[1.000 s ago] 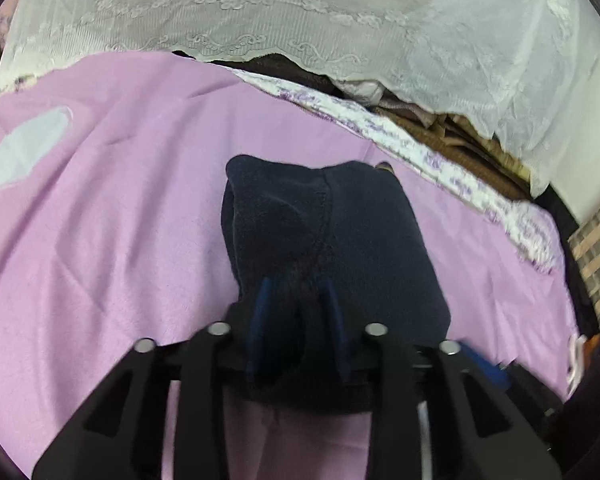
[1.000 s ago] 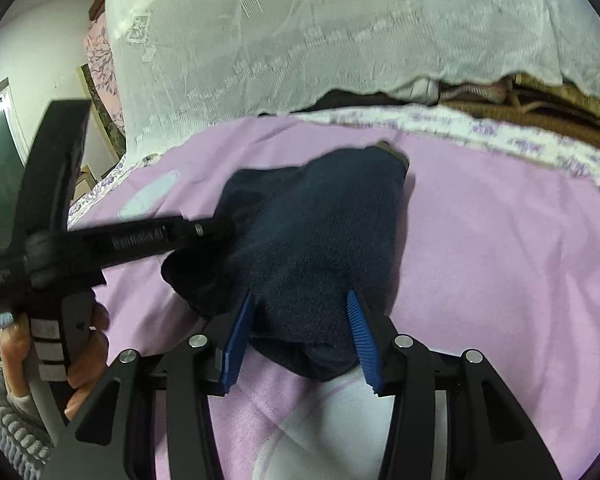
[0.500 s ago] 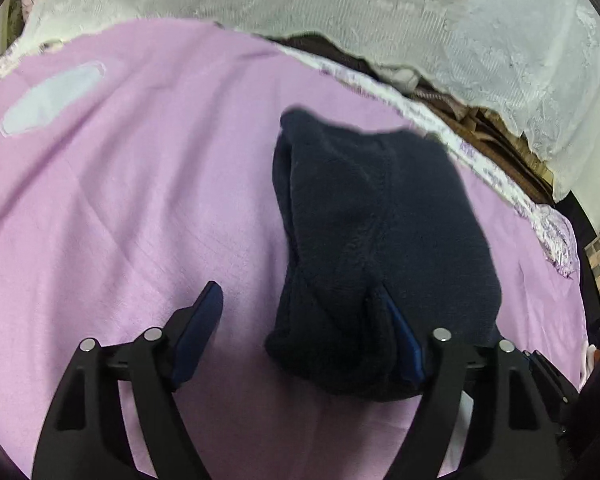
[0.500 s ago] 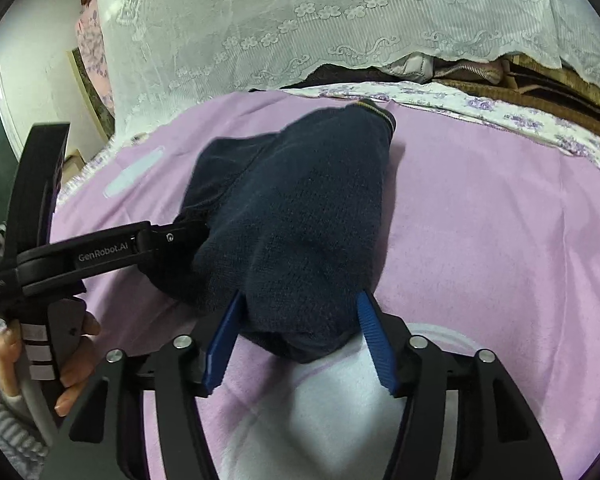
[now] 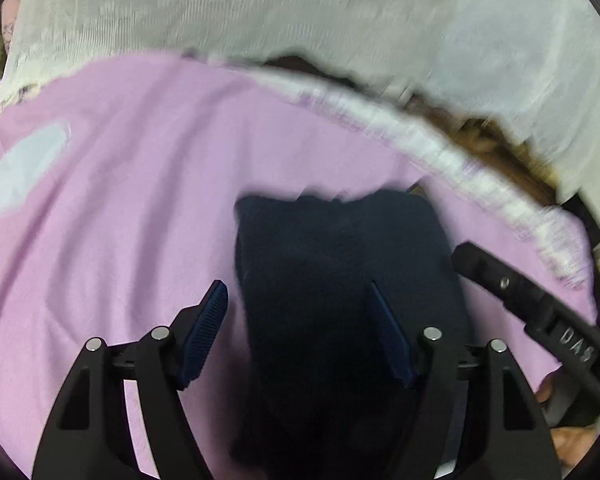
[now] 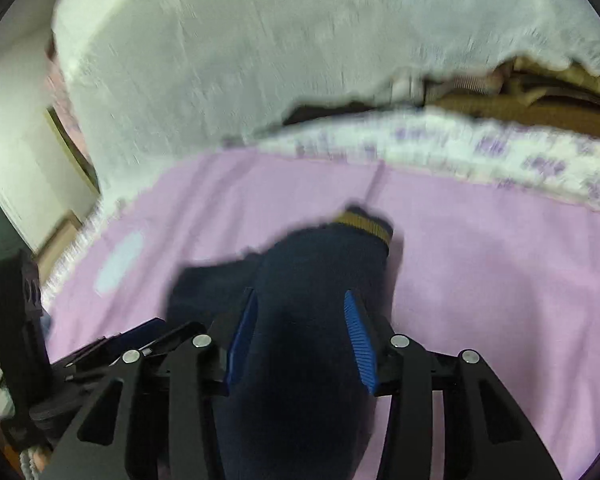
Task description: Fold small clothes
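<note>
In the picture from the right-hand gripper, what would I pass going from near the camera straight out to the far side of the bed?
right gripper → navy garment → its tan ribbed cuff → bare pink bedsheet → floral-print border → white lace cover.

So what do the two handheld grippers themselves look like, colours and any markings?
Both are matte black, with angular cut-out arms, silver pivot pins and blue ribbed pads. The left gripper shows in the left wrist view, the right gripper in the right. White lettering, too blurred to read, marks the right gripper's body.
</note>
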`<state>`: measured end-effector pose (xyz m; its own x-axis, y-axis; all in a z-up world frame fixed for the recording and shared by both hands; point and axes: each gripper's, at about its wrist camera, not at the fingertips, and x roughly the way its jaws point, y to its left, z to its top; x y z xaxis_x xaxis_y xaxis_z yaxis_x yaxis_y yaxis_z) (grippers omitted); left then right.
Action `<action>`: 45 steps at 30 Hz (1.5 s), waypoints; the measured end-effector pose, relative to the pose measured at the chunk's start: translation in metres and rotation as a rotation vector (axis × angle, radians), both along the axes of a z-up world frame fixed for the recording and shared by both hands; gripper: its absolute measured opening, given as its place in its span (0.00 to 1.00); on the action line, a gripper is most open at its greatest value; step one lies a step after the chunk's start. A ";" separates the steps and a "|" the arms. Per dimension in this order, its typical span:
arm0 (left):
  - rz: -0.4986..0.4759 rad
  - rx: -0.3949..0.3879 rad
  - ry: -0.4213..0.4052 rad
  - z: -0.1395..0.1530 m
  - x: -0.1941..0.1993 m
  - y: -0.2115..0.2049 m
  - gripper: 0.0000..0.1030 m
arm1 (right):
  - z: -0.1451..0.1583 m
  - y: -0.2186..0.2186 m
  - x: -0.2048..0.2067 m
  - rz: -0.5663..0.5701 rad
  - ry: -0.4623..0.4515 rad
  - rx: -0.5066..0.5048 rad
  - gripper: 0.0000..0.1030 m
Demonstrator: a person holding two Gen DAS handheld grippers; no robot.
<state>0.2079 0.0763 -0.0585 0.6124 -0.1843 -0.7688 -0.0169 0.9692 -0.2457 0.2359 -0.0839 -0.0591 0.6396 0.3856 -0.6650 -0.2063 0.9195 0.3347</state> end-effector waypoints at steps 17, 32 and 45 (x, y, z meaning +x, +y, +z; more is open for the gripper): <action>0.083 -0.069 0.037 -0.019 -0.013 0.031 0.87 | -0.015 -0.004 -0.057 0.033 -0.084 -0.025 0.56; 0.035 -0.038 -0.125 0.006 -0.072 0.013 0.94 | -0.050 -0.068 -0.074 -0.136 0.000 0.305 0.97; -0.018 0.006 -0.143 0.004 -0.077 -0.004 0.95 | -0.053 -0.069 -0.085 -0.104 -0.007 0.347 0.97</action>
